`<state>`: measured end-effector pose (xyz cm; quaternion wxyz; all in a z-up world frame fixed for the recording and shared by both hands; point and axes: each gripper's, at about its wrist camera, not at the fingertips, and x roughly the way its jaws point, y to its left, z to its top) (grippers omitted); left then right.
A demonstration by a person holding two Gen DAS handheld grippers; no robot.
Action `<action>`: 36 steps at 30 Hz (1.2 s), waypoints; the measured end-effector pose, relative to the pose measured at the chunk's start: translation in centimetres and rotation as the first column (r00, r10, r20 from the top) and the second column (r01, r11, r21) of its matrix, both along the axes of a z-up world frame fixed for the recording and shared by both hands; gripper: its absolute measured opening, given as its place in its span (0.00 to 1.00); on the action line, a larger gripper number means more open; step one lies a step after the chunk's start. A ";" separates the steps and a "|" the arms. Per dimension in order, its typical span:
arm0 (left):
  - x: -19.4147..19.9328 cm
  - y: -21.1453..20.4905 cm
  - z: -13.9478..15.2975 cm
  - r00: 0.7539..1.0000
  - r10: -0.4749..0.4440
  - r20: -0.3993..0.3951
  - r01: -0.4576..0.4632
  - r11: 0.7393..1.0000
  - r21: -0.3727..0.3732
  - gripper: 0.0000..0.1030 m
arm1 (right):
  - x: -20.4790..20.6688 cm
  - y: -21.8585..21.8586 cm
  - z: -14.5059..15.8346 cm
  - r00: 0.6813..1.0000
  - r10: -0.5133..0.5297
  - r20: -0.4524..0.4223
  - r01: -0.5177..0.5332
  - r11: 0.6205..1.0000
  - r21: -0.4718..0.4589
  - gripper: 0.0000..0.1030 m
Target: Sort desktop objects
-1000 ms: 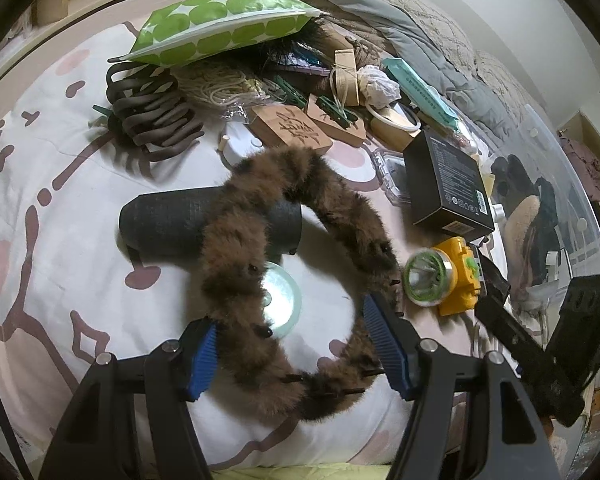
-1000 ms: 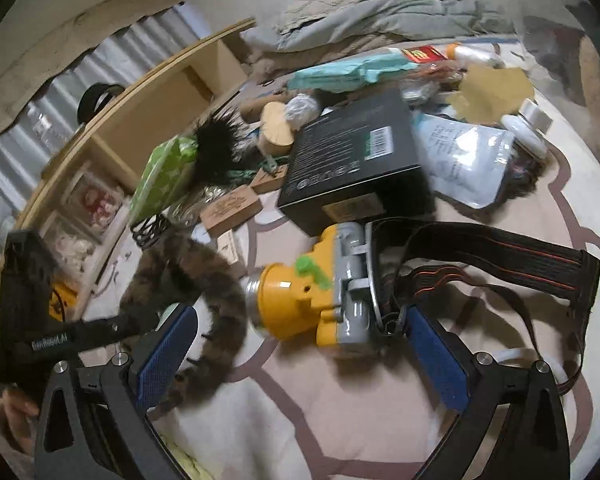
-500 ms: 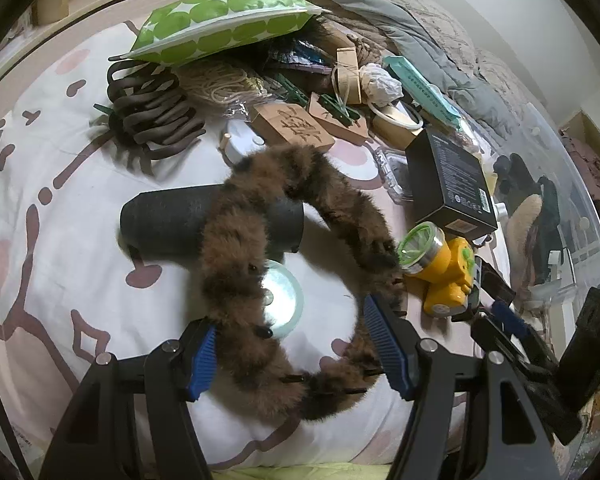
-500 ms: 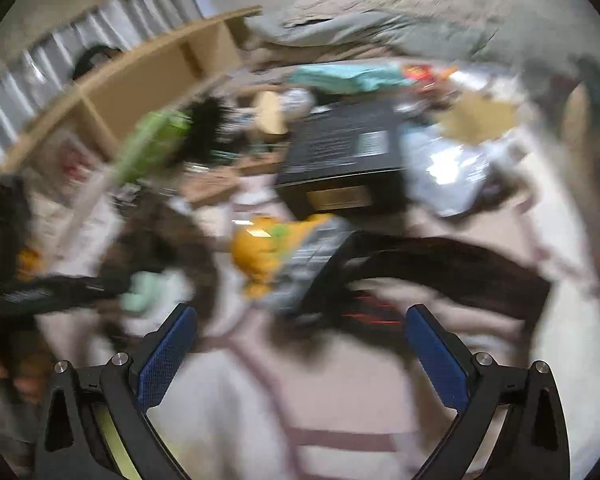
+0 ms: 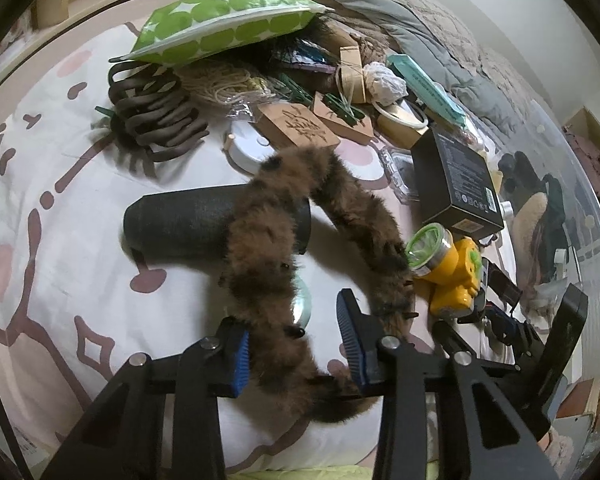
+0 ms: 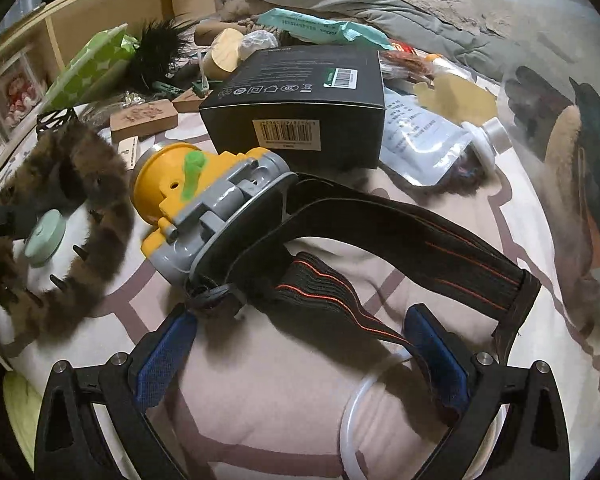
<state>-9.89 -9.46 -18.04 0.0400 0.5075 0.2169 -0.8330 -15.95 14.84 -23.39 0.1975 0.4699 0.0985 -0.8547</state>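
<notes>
Both grippers [image 5: 294,350] [image 6: 300,354] low, jaws apart

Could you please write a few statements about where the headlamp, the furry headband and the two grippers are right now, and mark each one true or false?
1. The left gripper has its fingers on either side of one arm of the furry headband. True.
2. The yellow headlamp lies on top of the black box. False: it lies on the bedsheet in front of the box.
3. The right gripper straddles the headlamp strap, fingers spread. True.
4. The furry headband drapes over the dark cylinder. True.
5. The green dotted pouch sits between the left gripper's fingers. False: it lies far back, by the wooden shelf.
</notes>
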 end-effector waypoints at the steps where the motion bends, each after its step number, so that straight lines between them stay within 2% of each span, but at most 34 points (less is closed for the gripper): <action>1: 0.0 0.1 0.0 1.000 0.000 0.001 0.000 1.000 -0.002 0.37 | 0.1 0.1 -0.1 1.000 0.000 -0.002 0.000 1.000 -0.004 1.00; 4: -0.1 -0.2 0.0 1.000 0.012 0.003 -0.012 1.000 0.004 0.37 | 0.5 0.1 -0.1 0.999 0.000 -0.040 0.000 1.000 -0.012 1.00; 6: -0.2 -0.5 0.0 1.000 0.015 0.002 -0.015 1.000 0.008 0.19 | 0.7 -0.1 -0.2 0.998 0.003 -0.059 -0.003 1.000 0.000 1.00; 9: -0.4 -0.5 0.0 1.000 0.005 0.000 -0.005 1.000 0.021 0.19 | 0.6 -0.2 -0.1 0.998 0.003 -0.057 -0.003 1.000 0.003 1.00; 15: -0.5 -0.4 0.6 1.000 0.001 -0.018 -0.001 1.000 -0.005 0.19 | 0.7 -0.1 -0.1 0.998 0.002 -0.058 -0.001 1.000 0.007 1.00; 21: -1.7 -1.1 2.0 0.999 -0.009 -0.048 0.006 0.998 -0.055 0.19 | 0.4 -0.3 -0.3 0.999 -0.003 -0.038 0.003 1.000 -0.001 1.00; 26: -2.7 -2.0 2.8 0.999 -0.017 -0.045 0.010 0.990 -0.143 0.19 | 0.3 -0.2 -0.4 1.000 -0.007 -0.031 0.007 1.000 -0.012 1.00; 31: -3.1 -2.9 2.3 0.999 0.014 -0.029 -0.018 0.989 -0.149 0.19 | 0.4 -0.2 -0.4 0.999 -0.007 -0.039 0.006 1.000 -0.007 1.00; 32: -3.2 -3.1 2.3 0.999 0.034 -0.028 -0.037 0.987 -0.154 0.20 | 0.4 -0.3 -0.4 0.999 -0.007 -0.041 0.007 1.000 -0.006 1.00; 34: -3.2 -3.5 2.2 0.998 0.059 -0.024 -0.062 0.987 -0.149 0.34 | 0.5 -0.2 -0.4 0.999 -0.008 -0.042 0.008 1.000 -0.007 1.00; 35: -3.0 -3.8 2.1 0.996 0.081 -0.023 -0.084 0.987 -0.136 0.54 | 0.5 -0.2 -0.3 0.999 -0.008 -0.042 0.008 1.000 -0.008 1.00; 36: -2.8 -3.9 2.1 0.995 0.093 -0.026 -0.096 0.987 -0.128 0.69 | 0.5 -0.2 -0.3 0.999 -0.008 -0.043 0.007 1.000 -0.007 1.00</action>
